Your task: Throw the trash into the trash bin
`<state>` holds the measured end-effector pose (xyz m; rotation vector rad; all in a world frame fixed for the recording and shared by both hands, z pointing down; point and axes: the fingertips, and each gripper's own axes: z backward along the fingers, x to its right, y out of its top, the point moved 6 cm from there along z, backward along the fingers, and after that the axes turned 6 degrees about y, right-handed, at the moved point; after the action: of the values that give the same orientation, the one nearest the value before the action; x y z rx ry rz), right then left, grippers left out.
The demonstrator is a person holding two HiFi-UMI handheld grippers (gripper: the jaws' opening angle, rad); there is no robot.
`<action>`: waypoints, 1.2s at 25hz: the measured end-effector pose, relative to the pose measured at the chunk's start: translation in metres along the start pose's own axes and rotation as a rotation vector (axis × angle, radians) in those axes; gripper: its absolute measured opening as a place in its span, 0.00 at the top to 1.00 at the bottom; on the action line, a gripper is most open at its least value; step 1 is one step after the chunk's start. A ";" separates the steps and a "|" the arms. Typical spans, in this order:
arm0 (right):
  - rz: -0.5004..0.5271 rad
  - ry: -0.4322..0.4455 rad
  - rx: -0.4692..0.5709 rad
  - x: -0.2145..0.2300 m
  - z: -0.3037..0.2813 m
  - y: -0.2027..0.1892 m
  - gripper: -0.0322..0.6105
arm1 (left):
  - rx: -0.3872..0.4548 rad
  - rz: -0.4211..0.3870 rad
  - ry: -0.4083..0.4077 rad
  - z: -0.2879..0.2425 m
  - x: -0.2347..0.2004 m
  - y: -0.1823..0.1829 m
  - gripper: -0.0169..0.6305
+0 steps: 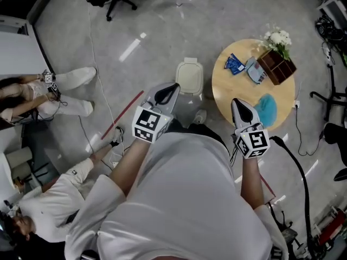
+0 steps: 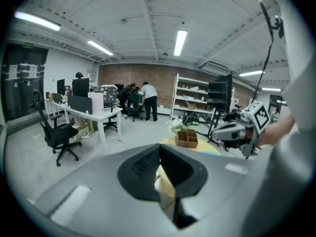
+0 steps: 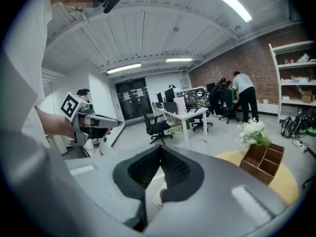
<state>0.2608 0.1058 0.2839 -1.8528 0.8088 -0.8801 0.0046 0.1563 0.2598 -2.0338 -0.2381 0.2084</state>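
Note:
A white lidded trash bin [image 1: 189, 77] stands on the floor beside a round wooden table [image 1: 227, 93]. On the table lie a blue wrapper [image 1: 235, 64], a grey-blue packet [image 1: 255, 70] and a crumpled blue piece [image 1: 267, 109]. My left gripper [image 1: 169, 91] hovers just short of the bin, jaws together and empty [image 2: 159, 154]. My right gripper [image 1: 238, 104] hangs over the table's near edge beside the crumpled blue piece, shut with nothing in it [image 3: 160, 157]. Each gripper view shows the other gripper off to the side: the right gripper [image 2: 232, 132] and the left gripper [image 3: 98, 120].
A wooden compartment box [image 1: 276, 65] with white flowers [image 1: 278, 38] stands at the table's far side. People sit on the floor at the left [image 1: 49, 91]. A red tape line [image 1: 127, 110] crosses the floor. Cables [image 1: 301, 140] trail at the right; desks and chairs [image 2: 59, 132] stand farther off.

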 end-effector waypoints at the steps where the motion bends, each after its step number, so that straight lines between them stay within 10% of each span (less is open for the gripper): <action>1: -0.001 0.008 -0.004 0.002 -0.002 -0.001 0.95 | -0.005 0.000 0.007 -0.002 0.000 0.000 0.97; 30: -0.136 -0.068 -0.060 -0.005 -0.070 -0.045 0.95 | -0.190 -0.056 -0.114 -0.072 -0.048 -0.065 0.97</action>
<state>0.2073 0.0956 0.3474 -1.9981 0.6803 -0.8798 -0.0286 0.1115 0.3526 -2.2032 -0.3983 0.2754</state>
